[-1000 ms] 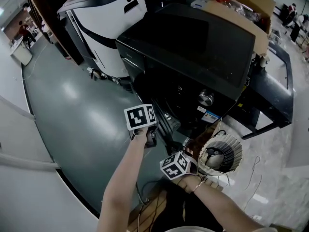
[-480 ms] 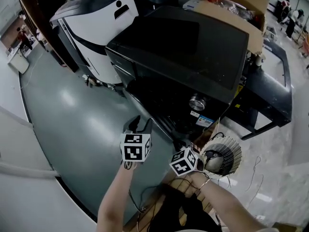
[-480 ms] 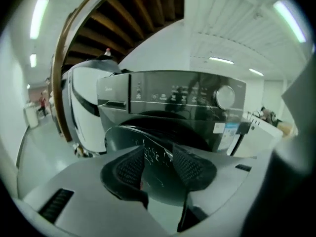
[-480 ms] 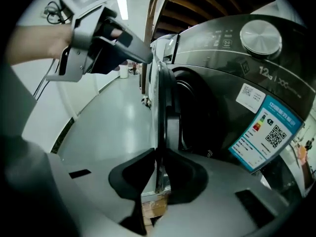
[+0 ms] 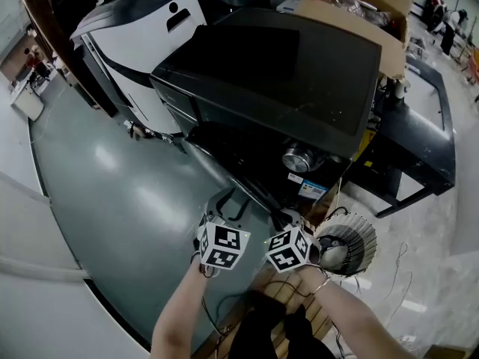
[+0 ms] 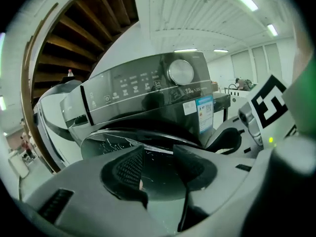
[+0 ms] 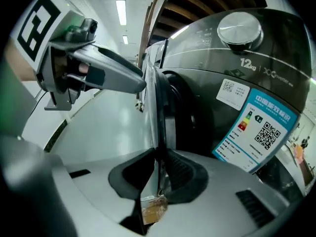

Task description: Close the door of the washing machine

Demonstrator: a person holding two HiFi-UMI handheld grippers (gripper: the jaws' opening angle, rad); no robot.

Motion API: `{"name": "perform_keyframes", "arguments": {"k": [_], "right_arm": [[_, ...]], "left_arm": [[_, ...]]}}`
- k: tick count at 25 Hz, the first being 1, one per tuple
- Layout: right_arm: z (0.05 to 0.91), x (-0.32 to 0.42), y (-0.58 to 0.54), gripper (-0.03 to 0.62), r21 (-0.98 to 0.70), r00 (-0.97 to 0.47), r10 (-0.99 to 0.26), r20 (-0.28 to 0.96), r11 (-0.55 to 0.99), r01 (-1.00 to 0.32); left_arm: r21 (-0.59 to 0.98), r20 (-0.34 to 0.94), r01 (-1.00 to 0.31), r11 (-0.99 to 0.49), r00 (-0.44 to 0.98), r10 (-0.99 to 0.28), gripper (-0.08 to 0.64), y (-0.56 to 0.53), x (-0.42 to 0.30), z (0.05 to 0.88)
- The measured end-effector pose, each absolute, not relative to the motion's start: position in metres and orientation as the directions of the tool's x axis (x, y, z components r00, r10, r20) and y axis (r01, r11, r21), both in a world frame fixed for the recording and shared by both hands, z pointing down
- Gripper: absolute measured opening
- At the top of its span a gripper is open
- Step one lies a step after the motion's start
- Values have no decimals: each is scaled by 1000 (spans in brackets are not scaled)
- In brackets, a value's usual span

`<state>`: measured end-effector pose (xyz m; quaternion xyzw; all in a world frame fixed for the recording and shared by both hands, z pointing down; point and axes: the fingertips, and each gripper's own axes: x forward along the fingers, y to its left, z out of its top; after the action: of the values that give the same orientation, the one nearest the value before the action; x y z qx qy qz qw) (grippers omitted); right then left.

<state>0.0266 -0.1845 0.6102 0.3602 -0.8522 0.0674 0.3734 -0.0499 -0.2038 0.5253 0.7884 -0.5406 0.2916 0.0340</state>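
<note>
The dark washing machine point(image 5: 284, 73) faces me with its round door point(image 5: 251, 189) swung open, edge-on to me. In the right gripper view the thin door rim point(image 7: 159, 112) stands between the pads of my right gripper point(image 7: 159, 169), which is shut on it; its jaws have just eased slightly. My left gripper point(image 5: 224, 204) hangs beside the right gripper point(image 5: 288, 219), just left of the door. In the left gripper view the left gripper point(image 6: 158, 164) is open in front of the door glass point(image 6: 148, 147). Its jaws have just closed a little, with nothing between them.
A white machine point(image 5: 150, 36) stands left of the washer and a cardboard box point(image 5: 359, 6) behind it. A round wire-caged fan point(image 5: 344, 249) sits by my right wrist. Cables trail over the grey floor point(image 5: 112, 170). The washer's knob point(image 7: 239, 29) and energy label point(image 7: 256, 125) are close by.
My left gripper has rolled and come down the picture, ending beside the right gripper. The right gripper has stayed at the door's rim and shifted slightly.
</note>
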Motion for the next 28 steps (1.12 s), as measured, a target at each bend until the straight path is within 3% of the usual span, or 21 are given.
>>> {"name": "perform_keyframes", "arguments": {"k": [8, 20, 28], "right_arm": [[613, 34, -190, 80, 166, -474, -615, 630, 703, -692], [618, 47, -201, 86, 162, -483, -662, 573, 669, -726], [620, 52, -207, 92, 181, -444, -704, 554, 623, -761]], "left_arm": [[-290, 499, -864, -412, 231, -835, 213, -207, -38, 551], [-94, 468, -936, -339, 259, -845, 219, -221, -20, 568], [-50, 467, -950, -309, 251, -848, 202, -226, -15, 571]]}}
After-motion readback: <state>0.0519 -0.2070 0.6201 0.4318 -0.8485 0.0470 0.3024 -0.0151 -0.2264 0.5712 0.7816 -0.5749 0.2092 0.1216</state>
